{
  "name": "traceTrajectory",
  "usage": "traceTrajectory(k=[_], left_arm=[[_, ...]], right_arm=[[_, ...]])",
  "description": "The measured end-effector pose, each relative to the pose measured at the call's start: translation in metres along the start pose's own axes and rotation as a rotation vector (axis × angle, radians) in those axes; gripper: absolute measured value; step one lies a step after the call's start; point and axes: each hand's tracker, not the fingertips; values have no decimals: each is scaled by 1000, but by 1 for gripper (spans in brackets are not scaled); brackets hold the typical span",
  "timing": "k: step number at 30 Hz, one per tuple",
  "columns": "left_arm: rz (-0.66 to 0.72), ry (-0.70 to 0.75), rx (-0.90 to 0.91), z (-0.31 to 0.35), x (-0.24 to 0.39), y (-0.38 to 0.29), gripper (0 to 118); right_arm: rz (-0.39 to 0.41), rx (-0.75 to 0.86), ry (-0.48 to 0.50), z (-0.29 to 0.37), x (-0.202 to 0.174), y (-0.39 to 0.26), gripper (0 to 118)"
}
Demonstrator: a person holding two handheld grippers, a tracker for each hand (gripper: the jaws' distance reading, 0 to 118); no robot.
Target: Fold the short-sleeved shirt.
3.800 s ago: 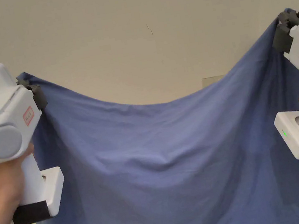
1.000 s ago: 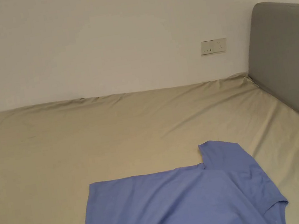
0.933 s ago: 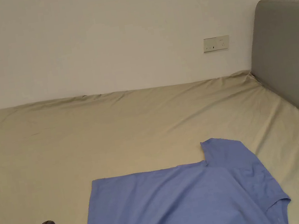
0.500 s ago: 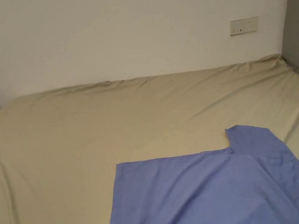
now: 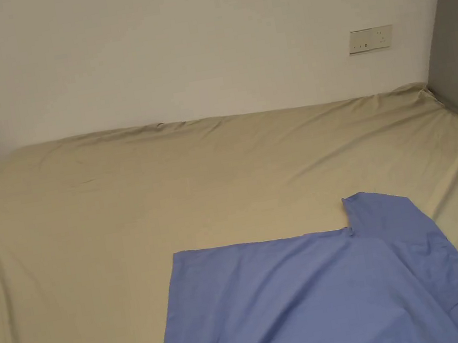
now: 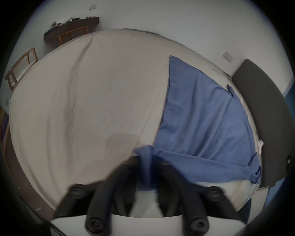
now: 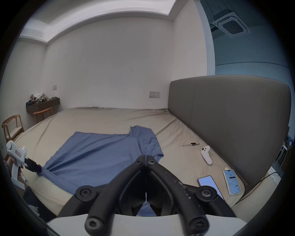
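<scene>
The blue short-sleeved shirt [image 5: 308, 298] lies spread on the beige bed sheet [image 5: 171, 189], one sleeve toward the headboard. In the left gripper view my left gripper [image 6: 145, 161] is shut on a bunched corner of the shirt [image 6: 199, 119] at the near bed edge. The right gripper view also shows that left gripper [image 7: 37, 170], held in a hand, pinching the shirt [image 7: 99, 153] so folds radiate from it. My right gripper [image 7: 146, 157] hovers over the shirt's near side, jaws together with nothing between them.
A grey headboard [image 7: 223, 119] bounds the bed on the right. Near it on the sheet lie two phones [image 7: 232, 182], a white controller [image 7: 206, 154] and a small chain [image 7: 191, 144]. Wooden chairs [image 7: 12, 126] and a shelf [image 7: 43, 103] stand beyond the far left.
Seconds ago both grippers held the shirt up in the air; now it lies flat on the bed. The head camera has panned left, and the left gripper has left its lower edge.
</scene>
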Motion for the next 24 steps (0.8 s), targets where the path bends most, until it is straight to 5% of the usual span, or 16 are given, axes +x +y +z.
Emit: traceTrajectory(k=[1,2,4,6,7,12,15,17,18,24], left_arm=[[-2,3,-3,1,2,1,4],[-14,14,1,2,5,0,4],[-83,30,23,9,11,0,4],[-91,25,28,15,12,0,4],[-97,23,35,14,12,-5,4],[-110,13,57,37,24,-10,4],[-123,16,58,35,19,-13,4],[-124,18,56,35,17,-12,4],[-122,17,57,37,18,-12,4],[-119,-13,149,58,25,7,4]], right_arm=[[2,-22,-3,-3,1,-3,42],[1,-62,1,-8,4,-6,42],[21,-159,2,-23,9,-13,62],[37,-269,38,-42,16,-27,107],[33,-293,58,-49,20,-33,110],[52,-524,64,-93,36,-80,99],[-15,-643,57,-111,45,-101,75],[-31,-630,81,-102,43,-94,25],[-38,-598,101,-98,42,-94,10],[-29,-411,116,-80,37,-55,7]])
